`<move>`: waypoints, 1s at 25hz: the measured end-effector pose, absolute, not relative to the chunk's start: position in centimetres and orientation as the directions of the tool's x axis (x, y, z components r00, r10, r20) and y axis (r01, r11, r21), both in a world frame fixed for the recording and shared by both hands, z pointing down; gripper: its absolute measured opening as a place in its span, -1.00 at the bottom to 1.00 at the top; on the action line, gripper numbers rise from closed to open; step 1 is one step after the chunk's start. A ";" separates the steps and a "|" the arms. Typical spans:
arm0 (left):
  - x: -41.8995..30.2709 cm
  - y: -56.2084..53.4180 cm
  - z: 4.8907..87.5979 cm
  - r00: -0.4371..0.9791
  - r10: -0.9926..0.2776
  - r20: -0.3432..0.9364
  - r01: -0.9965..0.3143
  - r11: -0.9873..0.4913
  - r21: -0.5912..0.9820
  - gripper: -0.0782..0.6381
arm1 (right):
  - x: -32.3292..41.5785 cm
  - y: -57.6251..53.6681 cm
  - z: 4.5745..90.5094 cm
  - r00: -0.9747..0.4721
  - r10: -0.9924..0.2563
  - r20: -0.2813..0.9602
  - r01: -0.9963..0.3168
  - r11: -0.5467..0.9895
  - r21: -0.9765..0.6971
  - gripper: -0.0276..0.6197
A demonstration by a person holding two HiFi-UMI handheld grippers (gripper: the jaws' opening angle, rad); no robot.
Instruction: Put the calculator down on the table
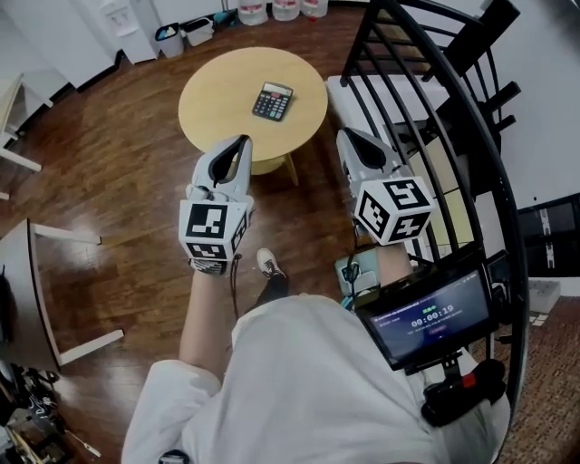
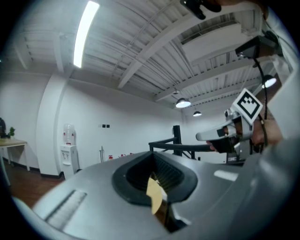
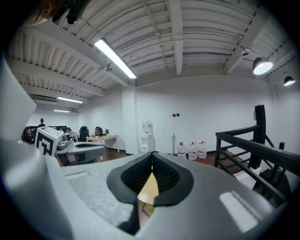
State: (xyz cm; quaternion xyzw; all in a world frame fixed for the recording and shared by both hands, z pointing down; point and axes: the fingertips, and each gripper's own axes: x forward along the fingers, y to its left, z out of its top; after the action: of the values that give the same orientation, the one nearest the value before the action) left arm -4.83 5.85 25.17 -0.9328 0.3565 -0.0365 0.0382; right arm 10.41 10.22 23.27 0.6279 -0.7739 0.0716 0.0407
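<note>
A black calculator point(image 1: 273, 101) lies flat on the round wooden table point(image 1: 217, 104), right of its middle. Both grippers hang in the air short of the table's near edge, pointing toward it. My left gripper point(image 1: 242, 142) is shut with nothing between its jaws, and its tip is over the table's near rim. My right gripper point(image 1: 345, 135) is also shut and empty, just off the table's right side. In the left gripper view the jaws point(image 2: 153, 154) meet, and the right gripper point(image 2: 220, 136) shows beside them. The right gripper view shows its jaws point(image 3: 152, 154) closed together and the left gripper point(image 3: 86, 151) at the left.
A black metal railing point(image 1: 426, 109) curves along the right, close to my right gripper. Water bottles point(image 1: 272, 9) and a small bin point(image 1: 169, 39) stand beyond the table. White furniture legs point(image 1: 63, 237) lie at the left. A screen point(image 1: 433, 317) hangs at the person's front.
</note>
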 end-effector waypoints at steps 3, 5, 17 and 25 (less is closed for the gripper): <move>-4.2 9.5 24.9 0.741 -0.670 0.047 -0.665 -0.741 -0.094 -0.76 | 10.9 13.9 22.9 -0.221 -0.965 0.141 -0.975 0.214 -0.065 -0.91; -3.8 12.3 24.3 0.742 -0.669 0.047 -0.663 -0.742 -0.096 -0.76 | 11.2 16.5 22.4 -0.223 -0.965 0.138 -0.974 0.216 -0.064 -0.91; -3.6 22.7 22.8 0.734 -0.678 0.045 -0.670 -0.733 -0.118 -0.76 | 12.3 27.1 21.1 -0.229 -0.968 0.101 -0.970 0.219 -0.106 -0.91; -4.5 22.7 21.3 0.748 -0.663 0.034 -0.653 -0.744 -0.142 -0.76 | 11.4 27.1 19.6 -0.207 -0.975 0.081 -0.975 0.199 -0.097 -0.91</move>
State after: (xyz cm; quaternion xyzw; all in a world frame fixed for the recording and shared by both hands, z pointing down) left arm -4.50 22.66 21.26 -0.9330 0.3524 -0.0410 0.0607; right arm 11.39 27.14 19.63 0.6296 -0.7743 0.0631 0.0008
